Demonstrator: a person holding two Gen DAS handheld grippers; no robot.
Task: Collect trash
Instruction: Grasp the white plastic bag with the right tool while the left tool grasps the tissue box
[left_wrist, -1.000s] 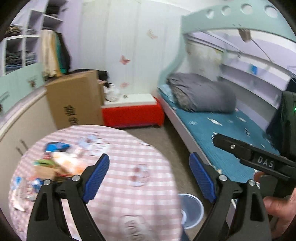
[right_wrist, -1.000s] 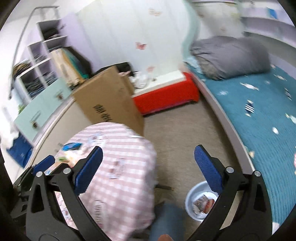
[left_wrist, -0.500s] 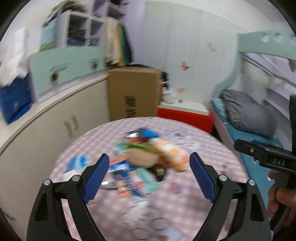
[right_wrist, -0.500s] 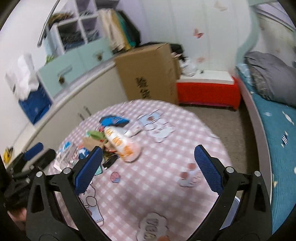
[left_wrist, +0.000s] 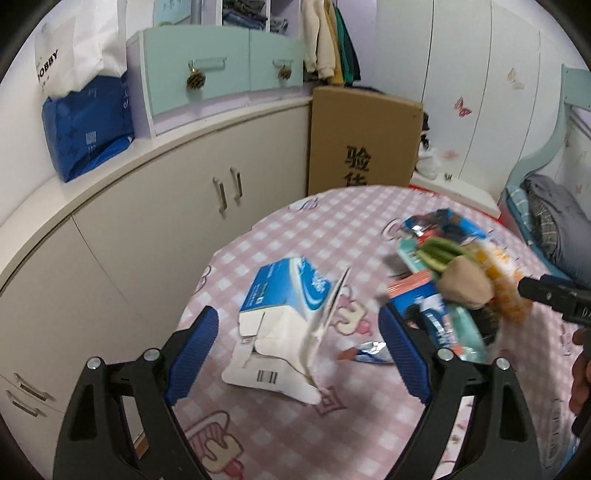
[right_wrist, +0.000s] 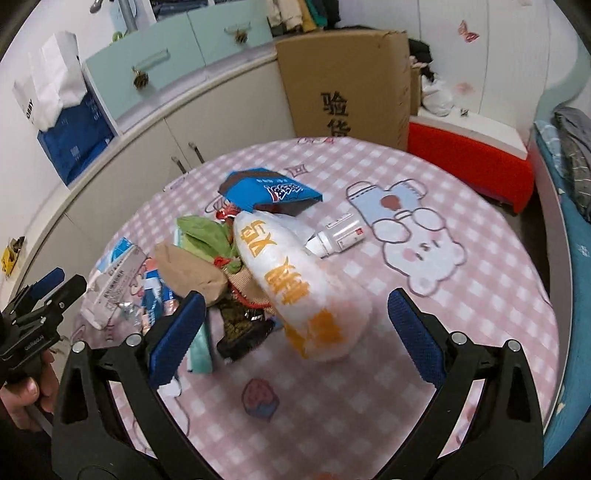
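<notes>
White-and-orange bag (right_wrist: 299, 284) lies between the spread fingers of the right hand-held gripper (right_wrist: 291, 332), untouched.

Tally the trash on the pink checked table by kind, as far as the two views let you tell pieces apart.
Cartons: 1, the torn blue-and-white carton
Bottles: 1, the small white bottle
Big plastic bags: 1, the white bag with orange print
Blue snack packets: 1, the blue packet
Crumpled brown paper: 1, the brown wad
Green wrappers: 1, the green wrapper
Total: 6; smaller wrappers in the pile are too jumbled to count.
</notes>
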